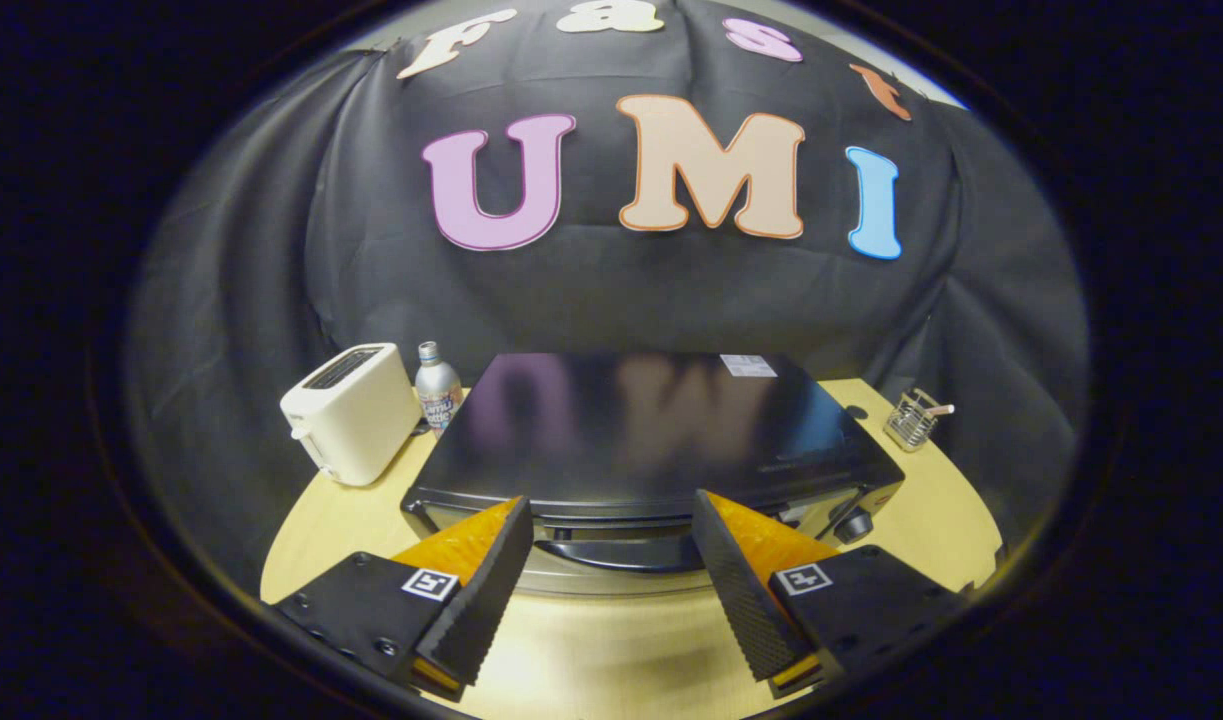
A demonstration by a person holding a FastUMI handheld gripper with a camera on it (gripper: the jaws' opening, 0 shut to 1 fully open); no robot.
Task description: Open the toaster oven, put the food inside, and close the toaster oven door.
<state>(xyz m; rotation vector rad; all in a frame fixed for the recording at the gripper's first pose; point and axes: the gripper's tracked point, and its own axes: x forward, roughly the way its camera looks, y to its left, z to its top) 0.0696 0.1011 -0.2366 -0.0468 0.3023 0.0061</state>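
Black toaster oven (651, 430) sat at 12 o'clock, door handle (621, 551) between the wide-open, empty gripper (611, 535) fingers. White toaster (351, 412) and bottle (437, 392) at 10; wire basket (912, 420) at 2.

Toaster oven (661, 430) sits mid-table (931, 520), just ahead of the gripper (611, 520). Its door handle (621, 550) lies between the two spread fingers (491, 580), neither touching it. Control knob (856, 522) at the oven's front right corner. Left of the oven: slot toaster (351, 412) on the table; a bottle (438, 385) stands between toaster and oven, toward the back. Right of the oven, apart from it: wire basket (911, 420) holding a stick-like item. Cloth wall behind all.
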